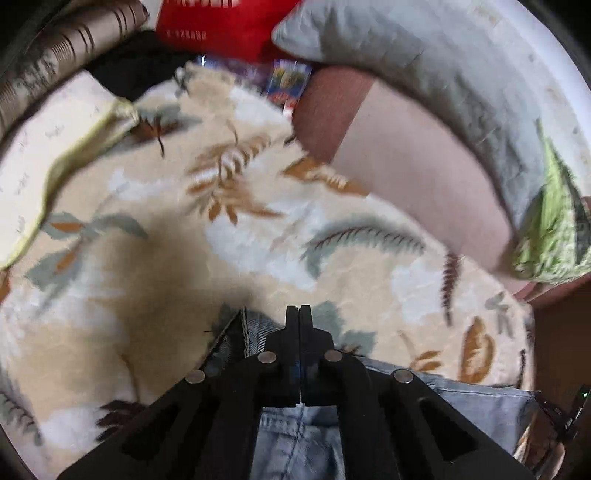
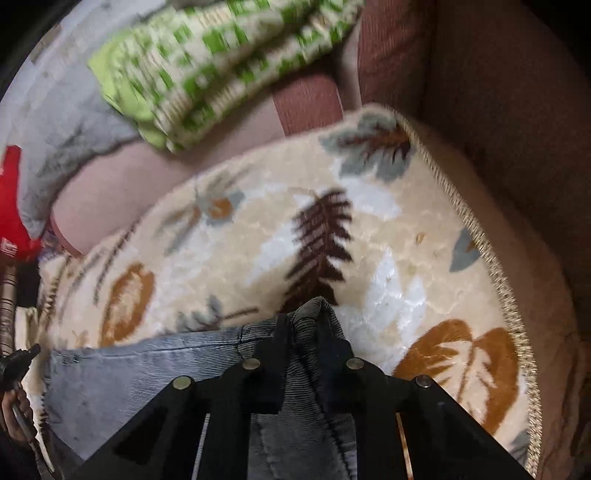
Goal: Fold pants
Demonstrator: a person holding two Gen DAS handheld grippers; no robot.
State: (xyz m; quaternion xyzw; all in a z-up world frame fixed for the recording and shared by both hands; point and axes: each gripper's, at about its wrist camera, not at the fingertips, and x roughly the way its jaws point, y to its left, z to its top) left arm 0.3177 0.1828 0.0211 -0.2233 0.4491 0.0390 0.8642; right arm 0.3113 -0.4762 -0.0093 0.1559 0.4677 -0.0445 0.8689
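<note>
The right claw [image 2: 303,325], at lower centre of its frame, was clamped on a bunched ridge of the grey corduroy pants [image 2: 147,373]. The left claw [image 1: 299,317] had its jaws pressed together, and I cannot tell whether cloth sat between them. The pants lay along the lower edge, on the leaf-patterned blanket [image 1: 258,229]. Judged risk: uneven pulling could skew the fold or slip the thick cloth free.

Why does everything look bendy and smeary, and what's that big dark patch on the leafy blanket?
Left wrist view: the fisheye lens bends the edges round; the pillow and red bag are smeared by motion; the dark patch on the blanket is a shadow. Right wrist view: the green checked cloth is blurriest, while the tongs and pants look sharp.
</note>
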